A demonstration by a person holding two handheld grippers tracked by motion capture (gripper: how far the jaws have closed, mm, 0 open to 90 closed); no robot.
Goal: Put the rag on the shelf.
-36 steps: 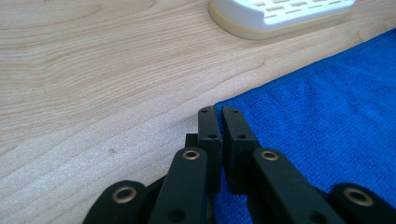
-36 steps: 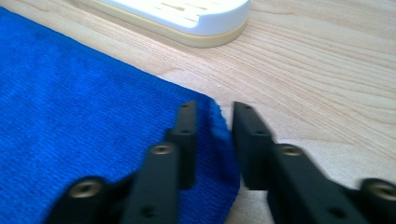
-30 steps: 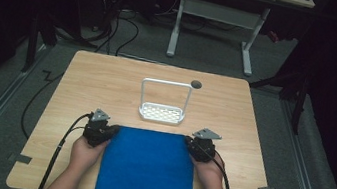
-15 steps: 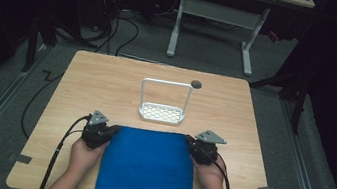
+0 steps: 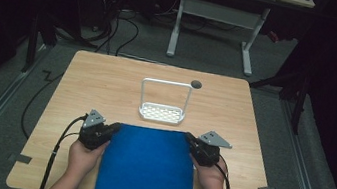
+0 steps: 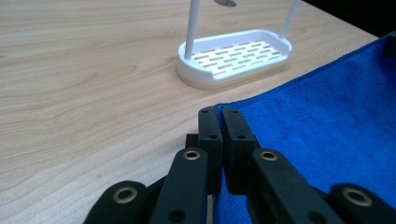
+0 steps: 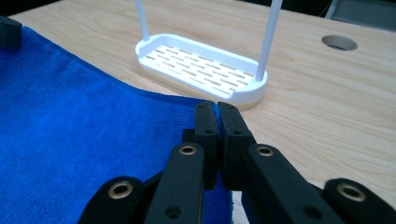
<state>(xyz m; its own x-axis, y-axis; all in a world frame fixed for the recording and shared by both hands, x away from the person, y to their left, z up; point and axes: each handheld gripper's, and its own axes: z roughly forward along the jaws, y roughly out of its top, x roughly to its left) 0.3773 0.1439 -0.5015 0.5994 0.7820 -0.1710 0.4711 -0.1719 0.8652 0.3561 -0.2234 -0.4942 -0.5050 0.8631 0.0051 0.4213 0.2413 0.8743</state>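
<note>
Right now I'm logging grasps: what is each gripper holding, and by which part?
Both hold the blue cloth by its far corners: the left gripper pinches the far left corner, the right gripper the far right one.

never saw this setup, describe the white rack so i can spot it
On the wooden table, look just past the far edge of the blue cloth. The white rack sits there: a slotted oval base with a tall hoop handle, the table's one white thing.

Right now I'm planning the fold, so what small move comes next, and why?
Probably lift both corners together: the left claw and right claw are each shut on a far corner of the blue cloth, lying flat before the white rack.
</note>
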